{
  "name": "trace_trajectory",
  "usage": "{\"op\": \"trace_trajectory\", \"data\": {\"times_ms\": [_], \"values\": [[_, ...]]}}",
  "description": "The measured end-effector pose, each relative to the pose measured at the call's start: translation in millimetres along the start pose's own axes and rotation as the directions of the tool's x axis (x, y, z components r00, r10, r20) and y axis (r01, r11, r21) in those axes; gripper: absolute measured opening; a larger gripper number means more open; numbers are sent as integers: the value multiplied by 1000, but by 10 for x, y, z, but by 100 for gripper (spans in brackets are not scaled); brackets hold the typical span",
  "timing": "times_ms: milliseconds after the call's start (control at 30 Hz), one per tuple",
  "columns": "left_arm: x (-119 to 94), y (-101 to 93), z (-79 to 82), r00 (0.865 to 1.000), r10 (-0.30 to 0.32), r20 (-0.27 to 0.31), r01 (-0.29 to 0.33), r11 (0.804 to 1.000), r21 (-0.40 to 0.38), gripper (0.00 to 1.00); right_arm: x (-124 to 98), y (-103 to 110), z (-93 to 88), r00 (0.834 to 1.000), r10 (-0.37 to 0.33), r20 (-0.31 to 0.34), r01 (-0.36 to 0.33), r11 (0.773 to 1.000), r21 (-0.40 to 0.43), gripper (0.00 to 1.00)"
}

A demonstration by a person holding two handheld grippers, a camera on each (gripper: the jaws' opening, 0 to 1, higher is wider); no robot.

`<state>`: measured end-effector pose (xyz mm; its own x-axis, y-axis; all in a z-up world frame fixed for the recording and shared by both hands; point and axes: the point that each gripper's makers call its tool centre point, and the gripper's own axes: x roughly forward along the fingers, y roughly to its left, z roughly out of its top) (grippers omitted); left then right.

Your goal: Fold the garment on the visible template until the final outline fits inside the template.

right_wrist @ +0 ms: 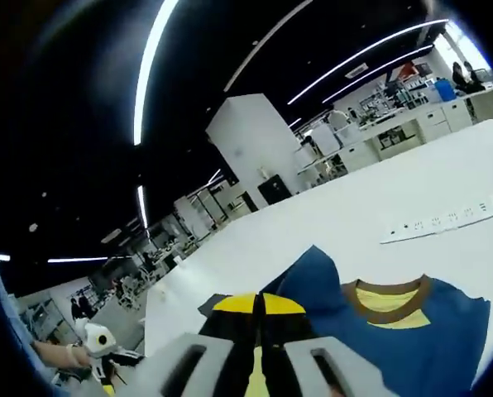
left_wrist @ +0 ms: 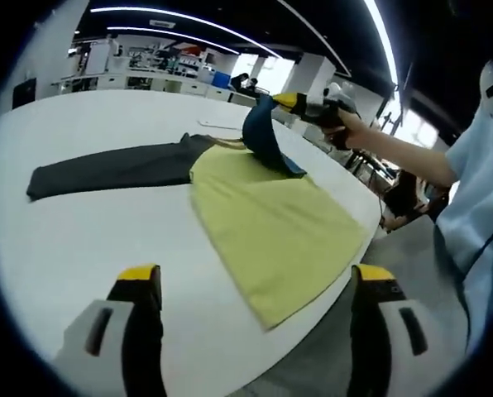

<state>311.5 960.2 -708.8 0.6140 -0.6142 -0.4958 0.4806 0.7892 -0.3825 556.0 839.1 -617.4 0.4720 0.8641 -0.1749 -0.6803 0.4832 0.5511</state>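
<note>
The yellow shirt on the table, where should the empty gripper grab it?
Probably the near corner of the yellow shirt, which overhangs the white table edge. The left gripper, jaws open, can come from that edge side; elsewhere the cloth lies flat, harder to pinch.

In the left gripper view, the left gripper point(left_wrist: 259, 289) rose from six o'clock with its yellow-tipped jaws spread wide apart and nothing between them. At about one o'clock the right gripper point(left_wrist: 286, 101) was raised, held by the person's right hand point(left_wrist: 346, 126), the bare forearm running toward three o'clock into a pale blue sleeve point(left_wrist: 478, 165). In the right gripper view, the right gripper point(right_wrist: 259, 304) had its jaws pressed together on blue fabric point(right_wrist: 395, 331). The left gripper point(right_wrist: 98, 343) sat near eight o'clock.
</note>
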Motion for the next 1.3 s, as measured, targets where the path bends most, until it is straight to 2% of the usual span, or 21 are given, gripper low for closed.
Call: {"op": "trace_trajectory", "data": {"times_ms": [67,233,467,600,733,833,1033,1133,1300], "values": [[-7,-6,-9,1000,-1,1,1,1000,-6,92,103,-30,-120,1000,-2,-26,2,1000,5,0],[-23,17,-57,1000,7,0,-7,1000,-20,92,278,-221,-482,993,-56,-106,54,998,-20,0],[-36,35,-147,1000,15,-1,-15,999,-43,92,443,-339,-790,982,-81,-172,80,997,-8,0],[-49,51,-155,1000,23,4,-23,998,-55,92,506,-356,-882,977,-82,-196,82,997,-7,0],[-56,60,-148,1000,27,6,-27,998,-55,92,535,-340,-931,973,-82,-216,74,996,-43,0],[-58,67,-134,1000,29,11,-29,998,-56,92,554,-166,-940,975,-10,-221,-1,999,-46,0],[-30,65,-102,999,26,18,-25,998,-54,92,577,-179,-1020,969,-9,-247,-8,998,-66,0],[-24,53,-81,999,27,25,-25,998,-52,92,574,-117,-994,972,9,-236,-33,995,-99,0],[-13,53,-73,999,25,30,-24,998,-54,93,567,-48,-955,973,29,-229,-54,993,-106,0]]}}
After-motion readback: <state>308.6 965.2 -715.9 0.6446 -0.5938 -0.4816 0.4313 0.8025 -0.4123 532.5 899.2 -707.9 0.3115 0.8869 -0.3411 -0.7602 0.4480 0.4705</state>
